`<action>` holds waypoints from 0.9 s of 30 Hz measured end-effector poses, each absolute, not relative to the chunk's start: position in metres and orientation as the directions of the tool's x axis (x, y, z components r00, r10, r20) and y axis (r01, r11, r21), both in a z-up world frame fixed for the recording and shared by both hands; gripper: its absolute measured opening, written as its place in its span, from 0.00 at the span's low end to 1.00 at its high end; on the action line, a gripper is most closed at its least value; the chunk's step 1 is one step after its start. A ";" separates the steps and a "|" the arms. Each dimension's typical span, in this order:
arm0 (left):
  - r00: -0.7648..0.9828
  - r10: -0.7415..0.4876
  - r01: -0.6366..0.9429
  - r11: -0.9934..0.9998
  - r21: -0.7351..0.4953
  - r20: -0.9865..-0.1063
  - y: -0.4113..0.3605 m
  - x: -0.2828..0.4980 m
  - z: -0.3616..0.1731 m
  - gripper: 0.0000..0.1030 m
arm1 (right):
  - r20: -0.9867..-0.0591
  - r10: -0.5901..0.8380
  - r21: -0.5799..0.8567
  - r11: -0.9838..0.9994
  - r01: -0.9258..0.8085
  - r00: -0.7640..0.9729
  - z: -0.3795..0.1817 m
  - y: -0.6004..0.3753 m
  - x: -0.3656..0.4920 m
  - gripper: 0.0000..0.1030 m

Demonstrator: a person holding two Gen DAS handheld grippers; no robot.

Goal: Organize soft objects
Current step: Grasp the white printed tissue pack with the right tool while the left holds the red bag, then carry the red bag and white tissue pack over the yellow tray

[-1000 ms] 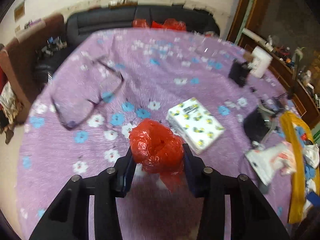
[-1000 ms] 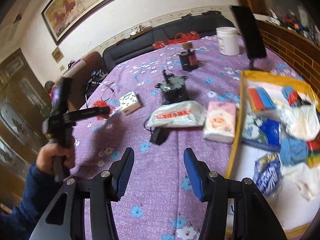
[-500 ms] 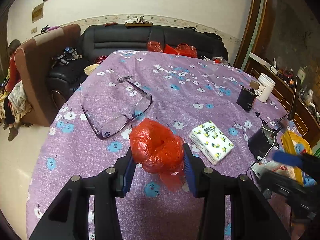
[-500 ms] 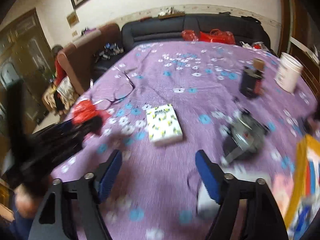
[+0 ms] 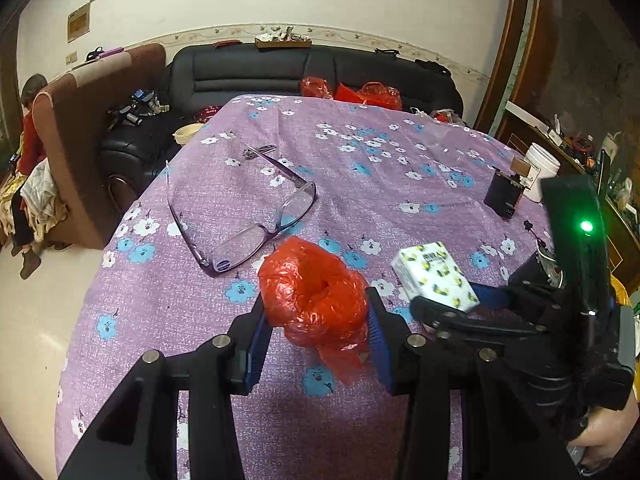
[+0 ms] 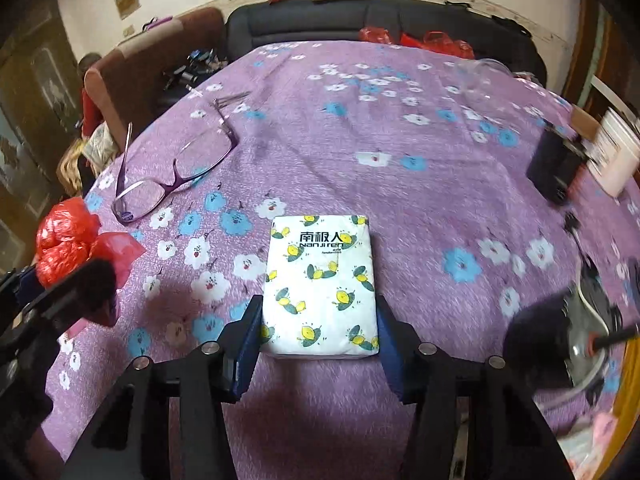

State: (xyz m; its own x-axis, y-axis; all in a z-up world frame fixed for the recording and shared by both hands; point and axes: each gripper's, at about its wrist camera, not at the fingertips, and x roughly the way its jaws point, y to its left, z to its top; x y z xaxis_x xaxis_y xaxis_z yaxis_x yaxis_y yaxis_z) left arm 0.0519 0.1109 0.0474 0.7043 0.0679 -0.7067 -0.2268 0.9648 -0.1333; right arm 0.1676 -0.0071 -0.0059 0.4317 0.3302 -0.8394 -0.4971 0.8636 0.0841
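Your left gripper (image 5: 316, 320) has the red bag (image 5: 314, 294) pinched and lifted. Your right gripper (image 6: 318, 330) is closing around the tissue pack (image 6: 320, 286), flat on the cloth (image 6: 400, 140). Neither is stowed yet.

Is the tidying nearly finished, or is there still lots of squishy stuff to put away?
Not nearly. In hand: the left gripper holds the red plastic bag off the tablecloth. The right gripper is closing around the tissue pack, which lies on the cloth. Left: both need putting away. The glasses aren't soft. Nothing here shows a finished pile.
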 end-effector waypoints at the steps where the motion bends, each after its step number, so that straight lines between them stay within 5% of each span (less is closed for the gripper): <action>1: 0.705 0.068 -0.226 0.965 -0.133 -0.706 0.111 0.052 0.048 0.42 | -0.832 0.337 0.092 0.868 -0.488 0.441 -0.002 -0.013 0.162 0.55; 14: 0.752 0.007 -0.121 0.984 -0.128 -0.659 0.086 0.043 0.059 0.42 | -0.698 0.452 0.163 0.856 -0.491 0.556 0.026 -0.097 0.002 0.55; 27: 0.745 -0.083 -0.025 0.988 -0.152 -0.662 0.051 0.039 0.070 0.42 | -0.627 0.467 0.208 0.872 -0.444 0.623 0.047 -0.159 -0.037 0.55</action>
